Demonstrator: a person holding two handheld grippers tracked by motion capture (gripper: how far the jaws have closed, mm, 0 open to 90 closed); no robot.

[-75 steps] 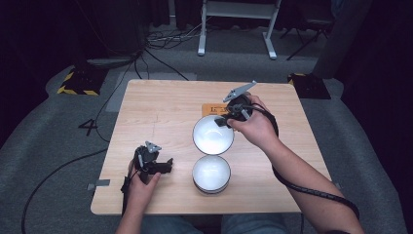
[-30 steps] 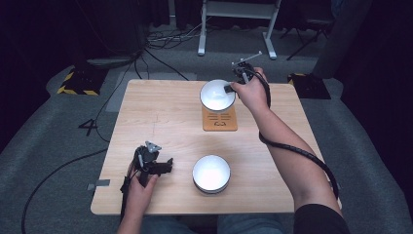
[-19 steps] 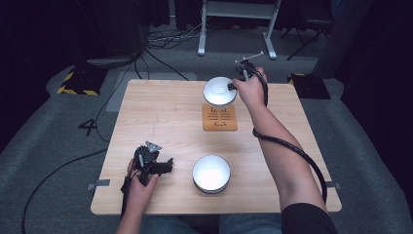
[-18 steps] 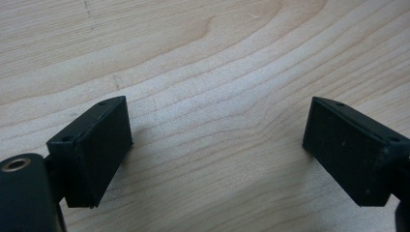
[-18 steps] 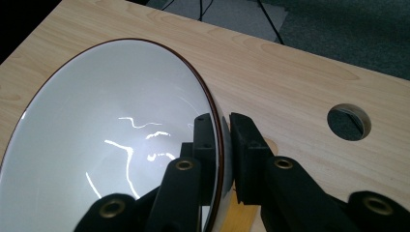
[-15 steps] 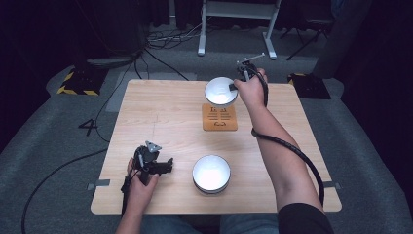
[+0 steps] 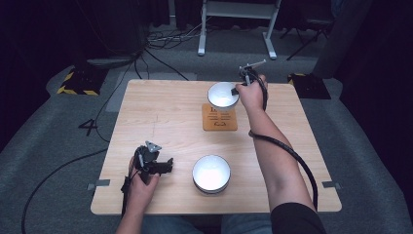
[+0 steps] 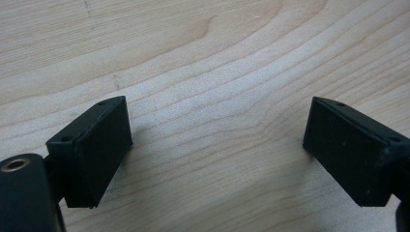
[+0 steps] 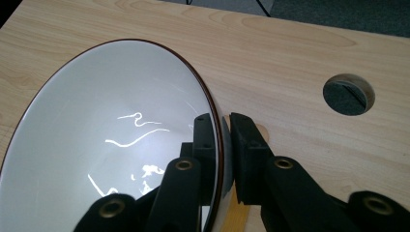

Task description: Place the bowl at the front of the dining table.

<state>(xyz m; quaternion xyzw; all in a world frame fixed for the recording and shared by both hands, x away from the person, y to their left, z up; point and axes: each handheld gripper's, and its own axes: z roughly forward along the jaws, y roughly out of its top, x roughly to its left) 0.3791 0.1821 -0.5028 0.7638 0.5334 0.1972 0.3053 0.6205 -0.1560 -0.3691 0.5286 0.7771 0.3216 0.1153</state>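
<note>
My right gripper is shut on the rim of a white bowl with a dark edge, held at the far side of the table above an orange coaster. In the right gripper view the bowl is tilted, and its rim is pinched between the two black jaws of the right gripper. A second white bowl sits on the table near the front edge. My left gripper rests low over the wood at front left. In its own view the left gripper stands open over bare table.
The wooden table has a round cable hole near its far edge. Beyond the table lie grey carpet, cables and a white stand. A black cable trails along the right forearm.
The right gripper has carried its bowl from the middle of the table, beside the other bowl, to the far side past the coaster. The left gripper has stayed put.
</note>
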